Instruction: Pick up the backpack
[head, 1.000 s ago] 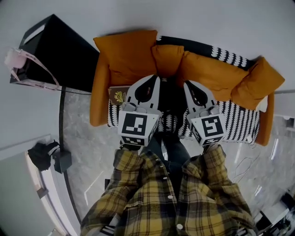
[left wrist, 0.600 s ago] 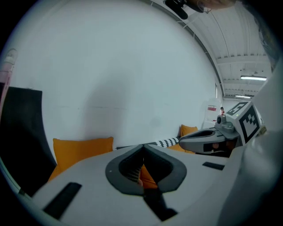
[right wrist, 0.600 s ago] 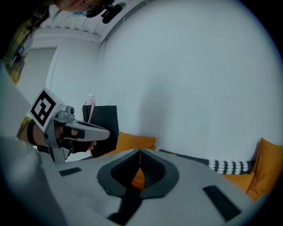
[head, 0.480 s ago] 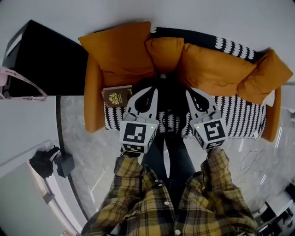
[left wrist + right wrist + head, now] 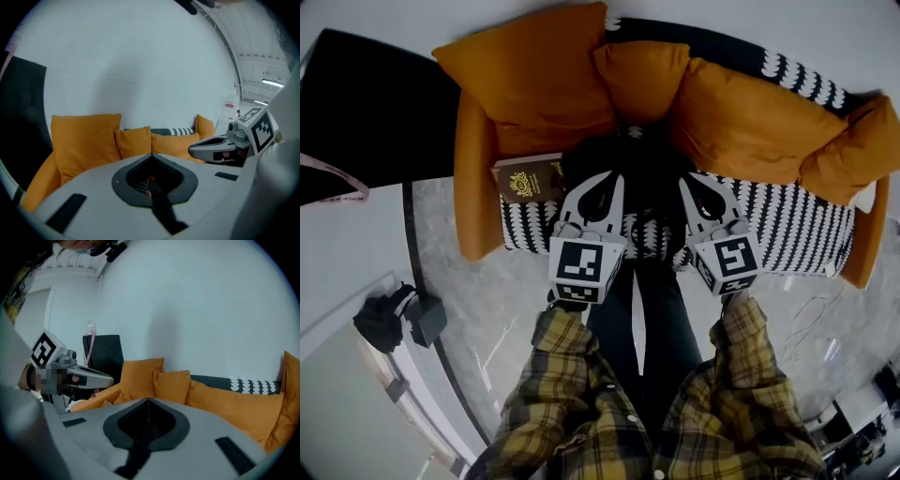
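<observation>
A black backpack lies on the patterned seat of the orange sofa, in front of the middle cushions; the grippers hide part of it. My left gripper hangs over its left side with jaws shut and nothing between them. My right gripper hovers over its right side, also shut and empty. In the left gripper view the shut jaws point at the cushions, and the right gripper shows beside them. The right gripper view shows its shut jaws and the left gripper; neither gripper view shows the backpack.
A brown book with a gold emblem lies on the seat's left end. Orange cushions line the sofa back. A black box stands left of the sofa. A dark bundle and thin cables lie on the floor.
Both grippers have come down toward the sofa seat, still shut. The sofa and the dark backpack now sit larger and nearer in the head view.
</observation>
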`<state>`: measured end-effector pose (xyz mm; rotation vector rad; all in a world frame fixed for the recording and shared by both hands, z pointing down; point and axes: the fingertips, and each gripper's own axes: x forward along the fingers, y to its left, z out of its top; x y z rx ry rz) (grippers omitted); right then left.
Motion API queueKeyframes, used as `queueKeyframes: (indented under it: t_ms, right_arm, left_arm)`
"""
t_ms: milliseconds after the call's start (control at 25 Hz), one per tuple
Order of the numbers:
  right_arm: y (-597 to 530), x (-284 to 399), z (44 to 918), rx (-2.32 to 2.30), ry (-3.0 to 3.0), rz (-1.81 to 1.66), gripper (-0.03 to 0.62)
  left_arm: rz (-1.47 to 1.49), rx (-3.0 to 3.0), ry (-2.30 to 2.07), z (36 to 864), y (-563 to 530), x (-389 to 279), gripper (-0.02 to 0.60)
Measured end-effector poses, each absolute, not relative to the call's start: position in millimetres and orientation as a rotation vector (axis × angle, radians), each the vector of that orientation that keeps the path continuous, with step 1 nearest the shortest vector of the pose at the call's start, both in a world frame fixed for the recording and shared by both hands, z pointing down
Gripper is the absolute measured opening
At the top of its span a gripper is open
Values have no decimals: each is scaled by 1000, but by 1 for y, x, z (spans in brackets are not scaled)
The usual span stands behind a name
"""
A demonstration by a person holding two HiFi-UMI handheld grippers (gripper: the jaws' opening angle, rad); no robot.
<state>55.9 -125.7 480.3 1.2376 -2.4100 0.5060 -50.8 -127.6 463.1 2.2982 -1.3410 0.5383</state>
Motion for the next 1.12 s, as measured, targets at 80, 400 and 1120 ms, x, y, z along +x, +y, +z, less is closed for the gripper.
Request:
queueKeyframes:
  t_ms: [80, 400, 1120]
  right_arm:
    - [-122, 56, 493, 1232, -2401, 521, 15]
    - [-114, 64, 531, 1203, -2364, 550, 17]
    - [-95, 72, 580, 1123, -2310, 654, 258]
  left_arm:
    - [543, 2281, -1327, 478, -125, -52, 17]
    - [622, 2213, -1303, 524, -115, -61, 17]
    - [803, 2102, -1267, 591, -95, -78, 271]
